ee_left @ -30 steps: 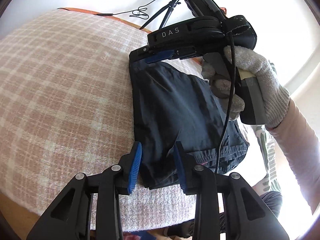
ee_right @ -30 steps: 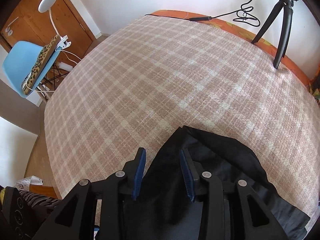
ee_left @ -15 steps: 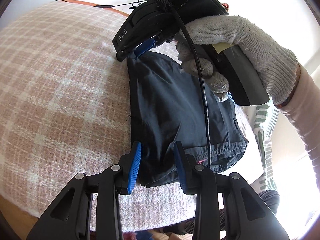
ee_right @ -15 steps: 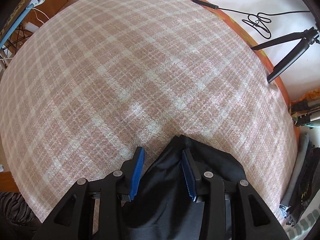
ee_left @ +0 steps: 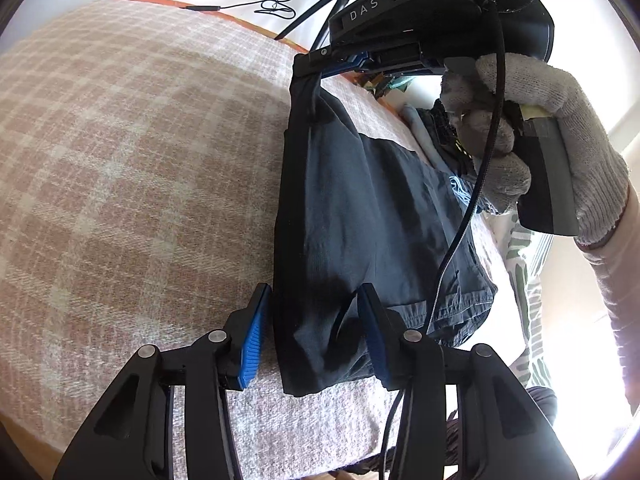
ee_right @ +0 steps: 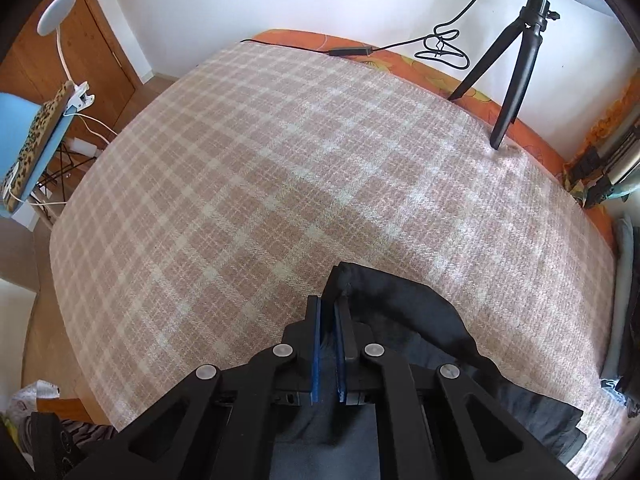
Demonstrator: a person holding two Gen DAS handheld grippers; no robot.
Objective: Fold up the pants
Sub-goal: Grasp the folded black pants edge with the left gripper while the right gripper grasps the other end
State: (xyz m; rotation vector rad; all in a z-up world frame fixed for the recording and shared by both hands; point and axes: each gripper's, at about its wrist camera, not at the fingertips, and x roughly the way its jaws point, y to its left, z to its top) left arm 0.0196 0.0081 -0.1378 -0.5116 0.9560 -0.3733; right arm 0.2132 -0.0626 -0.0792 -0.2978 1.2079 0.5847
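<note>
Garment: dark navy fabric pants [ee_left: 360, 216], folded into a compact stack, are laid near the edge of the pink-and-cream plaid blanket [ee_left: 140, 160].
Left gripper: the black left gripper with blue ribbed pads [ee_left: 314, 320] is held wide, its fingers straddling the near corner of the pants; nothing is clamped.
Right gripper: the black right gripper [ee_right: 329, 344] is pressed nearly closed on a raised fold at the far corner of the pants [ee_right: 384, 300]; in the left wrist view that corner is seen lifted clear of the blanket.
Right hand: a grey knitted glove [ee_left: 540, 128] is wrapped around the gripper handle.
Surroundings: a black tripod [ee_right: 516, 52] is stood at the far blanket edge; a blue chair [ee_right: 24, 132] is placed beside the bed.
</note>
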